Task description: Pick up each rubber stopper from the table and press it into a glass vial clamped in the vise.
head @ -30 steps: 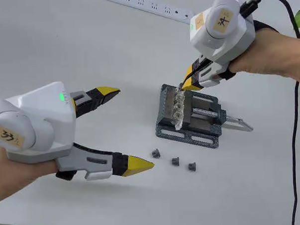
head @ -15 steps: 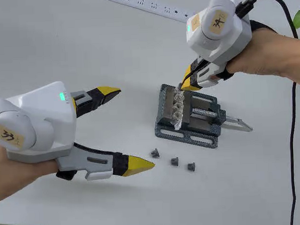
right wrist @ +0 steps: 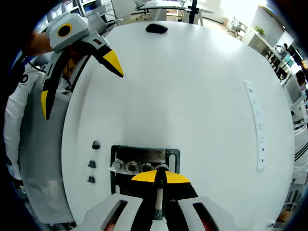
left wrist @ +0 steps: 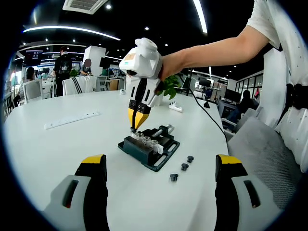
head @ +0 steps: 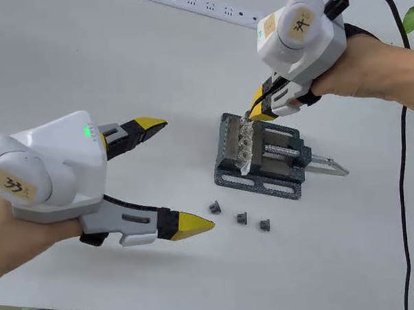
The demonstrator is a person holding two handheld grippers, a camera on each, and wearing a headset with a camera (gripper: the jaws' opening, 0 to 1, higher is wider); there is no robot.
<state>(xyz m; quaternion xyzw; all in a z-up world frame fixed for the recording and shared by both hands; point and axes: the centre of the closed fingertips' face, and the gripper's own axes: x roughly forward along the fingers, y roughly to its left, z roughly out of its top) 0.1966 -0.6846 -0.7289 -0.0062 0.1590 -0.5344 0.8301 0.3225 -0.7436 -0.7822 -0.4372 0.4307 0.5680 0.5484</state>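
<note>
Rubber stoppers (head: 242, 218), 3 of them, lie loose on the white table (head: 155, 68) in a short line just in front of the vise (head: 273, 169), on the side nearest the person, each apart from the others and from the vise base. The vise sits flat on the table with its screw handle pointing away to the right, and a row of clear glass vials (head: 244, 145) stands upright between its clamping faces.

The right gripper (head: 255, 115) hangs over the far end of that row, tips pointing down at the last vial. Its jaws are drawn almost together, pinching a small dark stopper (left wrist: 133, 129) at the very tip; whether this piece already touches the vial mouth I cannot tell.

The left gripper (head: 182, 174) is held well to the left of the vise, above bare table, with its 2 yellow-tipped jaws spread wide and nothing between them.

Beyond the vise, near the far table edge, lies a white power strip (head: 200, 4). A black cable (head: 403, 187) runs down the table to the right of the vise.
</note>
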